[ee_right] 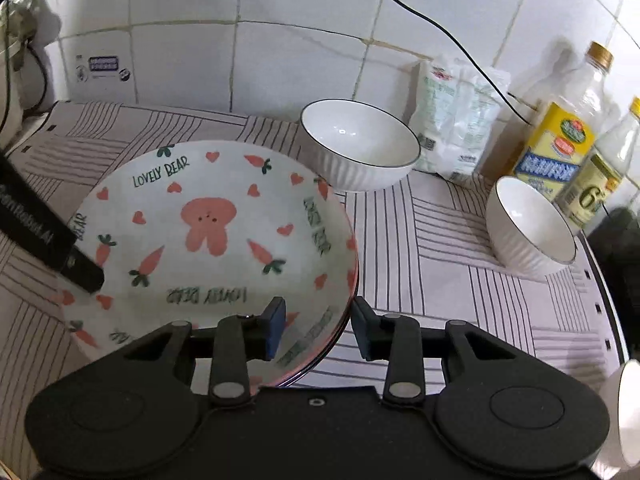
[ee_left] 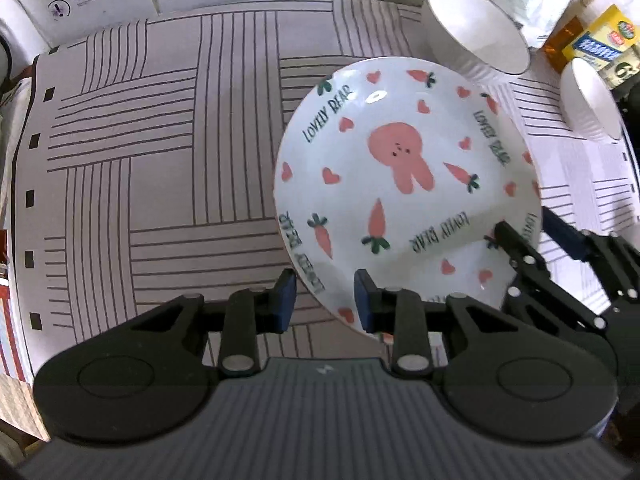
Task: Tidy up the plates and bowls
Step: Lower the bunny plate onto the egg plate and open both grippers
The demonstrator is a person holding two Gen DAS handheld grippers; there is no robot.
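A white plate with a pink rabbit, carrots and hearts (ee_left: 404, 184) lies on the striped mat; in the right wrist view the plate (ee_right: 208, 240) tops a stack of plates. My left gripper (ee_left: 325, 300) is open, its jaws either side of the plate's near-left rim. My right gripper (ee_right: 316, 326) is open, its jaws astride the stack's right rim; it also shows in the left wrist view (ee_left: 520, 236). Two white ribbed bowls stand upright on the mat: one at the back (ee_right: 358, 146), one to the right (ee_right: 530, 228).
A striped mat (ee_left: 160, 160) covers the counter before a tiled wall. A white bag (ee_right: 456, 120) and oil bottles (ee_right: 568, 136) stand at the back right. Another white dish edge (ee_right: 626, 412) is at the far right. A cable (ee_right: 440, 32) hangs across the wall.
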